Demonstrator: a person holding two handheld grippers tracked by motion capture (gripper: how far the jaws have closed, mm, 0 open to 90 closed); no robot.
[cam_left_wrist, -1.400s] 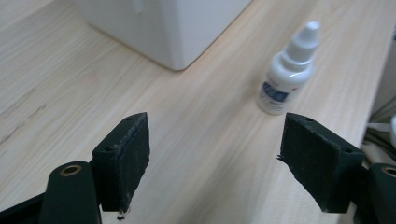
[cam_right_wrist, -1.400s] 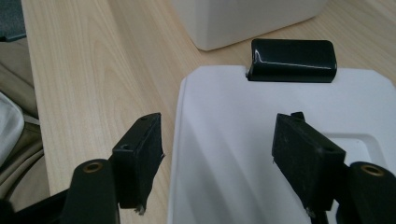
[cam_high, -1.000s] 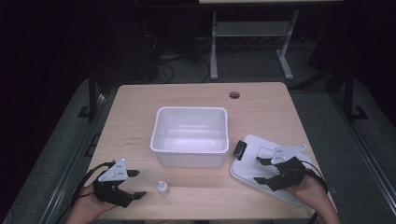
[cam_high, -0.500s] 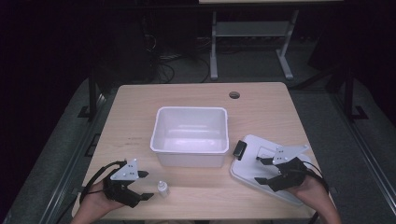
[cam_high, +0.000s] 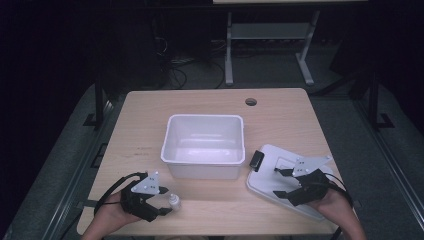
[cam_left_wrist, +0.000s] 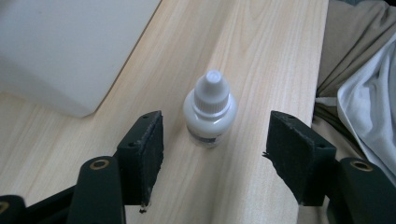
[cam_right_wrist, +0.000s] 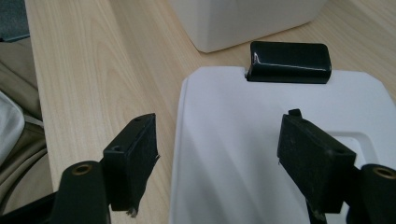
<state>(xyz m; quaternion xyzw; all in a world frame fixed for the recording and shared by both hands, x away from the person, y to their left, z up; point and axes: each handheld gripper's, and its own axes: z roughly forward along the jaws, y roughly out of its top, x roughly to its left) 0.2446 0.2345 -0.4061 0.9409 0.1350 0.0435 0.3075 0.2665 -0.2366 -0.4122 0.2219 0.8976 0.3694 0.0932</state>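
Step in hand, as I read it: picking up the small white dropper bottle (cam_left_wrist: 210, 110). It stands upright on the table (cam_high: 150, 125) near the front edge, just in front of the left corner of the white bin (cam_high: 204, 145) and apart from it. The left gripper (cam_high: 161, 201) sits low at the bottle, jaws astride it; they have just been closing, yet the pads (cam_left_wrist: 142, 156) stand clear of the bottle on both sides, so no grip yet. The right gripper (cam_high: 280, 182) rests over the white lid (cam_right_wrist: 261, 154) with its black latch (cam_right_wrist: 288, 61), jaws wide, holding nothing. Next move likely calls for closing squarely on the bottle's body below the cap, gently, since it is light, narrow and could tip, then a straight lift toward the bin.
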